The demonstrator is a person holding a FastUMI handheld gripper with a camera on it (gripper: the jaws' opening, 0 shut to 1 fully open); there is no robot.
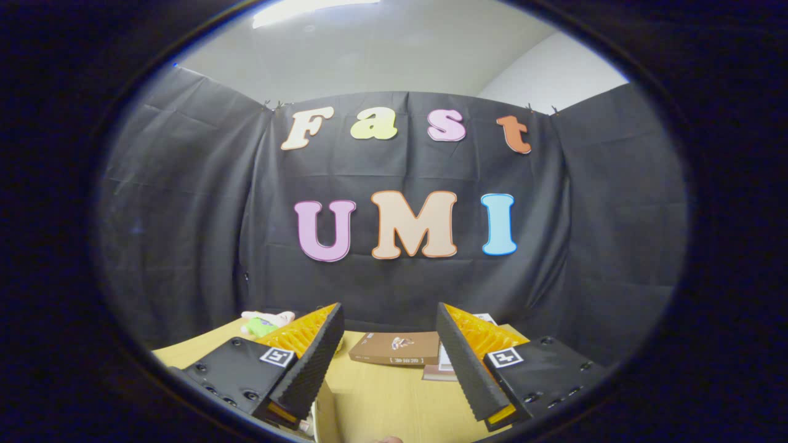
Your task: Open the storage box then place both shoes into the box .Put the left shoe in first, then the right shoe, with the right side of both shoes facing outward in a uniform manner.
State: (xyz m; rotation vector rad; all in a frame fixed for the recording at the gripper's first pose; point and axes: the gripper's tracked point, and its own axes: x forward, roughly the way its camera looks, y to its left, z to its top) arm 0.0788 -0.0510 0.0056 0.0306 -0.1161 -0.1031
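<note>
My gripper (389,320) is open, held level above a wooden table (388,400), with nothing between its fingers. The left finger (311,363) and the right finger (468,363) stand wide apart. A thin pale edge of something (324,409) shows low between the fingers, close to the left one; I cannot tell what it is.
A brown book (394,349) lies on the table beyond the fingers, near the back wall. Some papers or booklets (444,363) lie to its right, partly behind the right finger. A small plush toy (266,322) in green and pink sits at the back left.
</note>
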